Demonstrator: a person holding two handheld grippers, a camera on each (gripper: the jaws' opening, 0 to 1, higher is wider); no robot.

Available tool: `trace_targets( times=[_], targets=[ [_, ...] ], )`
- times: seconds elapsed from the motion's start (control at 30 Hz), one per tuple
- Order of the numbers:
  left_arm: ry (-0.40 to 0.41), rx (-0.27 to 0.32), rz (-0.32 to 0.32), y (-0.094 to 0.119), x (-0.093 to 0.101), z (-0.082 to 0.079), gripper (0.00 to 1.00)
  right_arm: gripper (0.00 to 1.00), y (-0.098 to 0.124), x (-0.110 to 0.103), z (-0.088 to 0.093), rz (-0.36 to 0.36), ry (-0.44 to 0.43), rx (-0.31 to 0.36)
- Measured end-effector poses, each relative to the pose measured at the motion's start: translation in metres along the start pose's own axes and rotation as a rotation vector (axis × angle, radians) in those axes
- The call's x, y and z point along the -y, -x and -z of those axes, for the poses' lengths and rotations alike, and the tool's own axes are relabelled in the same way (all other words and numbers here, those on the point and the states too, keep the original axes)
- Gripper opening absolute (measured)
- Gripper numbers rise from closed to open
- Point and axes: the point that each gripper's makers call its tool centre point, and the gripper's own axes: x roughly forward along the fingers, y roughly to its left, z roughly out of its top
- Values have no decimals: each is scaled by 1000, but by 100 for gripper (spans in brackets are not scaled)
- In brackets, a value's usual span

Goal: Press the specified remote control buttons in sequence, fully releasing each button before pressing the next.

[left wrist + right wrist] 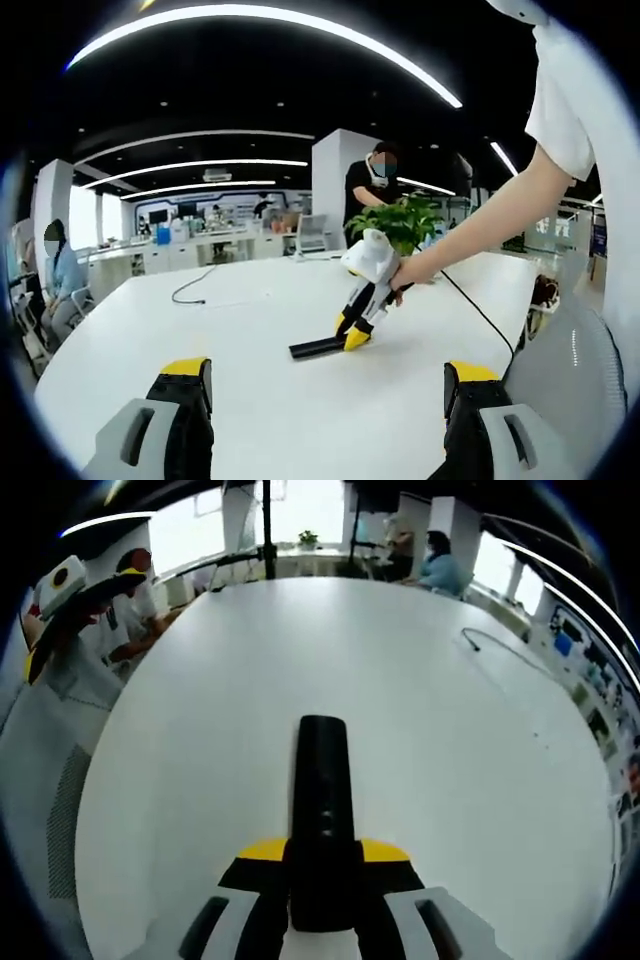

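Note:
A black remote control [322,780] lies lengthwise on the white table [450,780], its near end between the yellow-tipped jaws of my right gripper [324,852], which is shut on it. In the left gripper view the remote [312,348] rests flat mid-table, and a person's hand holds the right gripper [354,336] tilted down onto its right end. My left gripper [328,385] hovers well short of the remote, above the table's near part, open wide and holding nothing. It also comes into the right gripper view at the upper left, the left gripper [80,615] raised off the table.
A black cable [195,288] trails across the far side of the table. A potted plant [400,220] stands behind the remote, with a person [368,180] beyond it. A mesh chair [575,370] sits at the table's right edge. More people sit at desks around the room.

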Motion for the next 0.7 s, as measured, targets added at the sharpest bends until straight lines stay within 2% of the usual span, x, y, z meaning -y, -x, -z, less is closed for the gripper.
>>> trace_targets(
  times=[0.13, 0.23, 0.3, 0.37, 0.53, 0.6, 0.7],
  targets=[
    [-5, -17, 21, -1, 4, 2, 97, 27, 2, 3, 2, 27, -40, -5],
    [-2, -10, 21, -1, 4, 1, 97, 28, 7, 4, 1, 42, -95, 17],
    [7, -1, 20, -1, 3, -1, 97, 30, 11, 4, -2, 49, -142, 49],
    [16, -2, 18, -1, 2, 0, 97, 36, 14, 4, -4, 58, -172, 73],
    [16, 7, 18, 0, 1, -1, 97, 48, 26, 4, -19, 105, -263, 187],
    [14, 11, 19, 0, 2, -2, 97, 49, 33, 7, -20, 140, -308, 210],
    [19, 17, 20, 0, 2, -3, 97, 58, 45, 8, -26, 196, -322, 258]
  ],
)
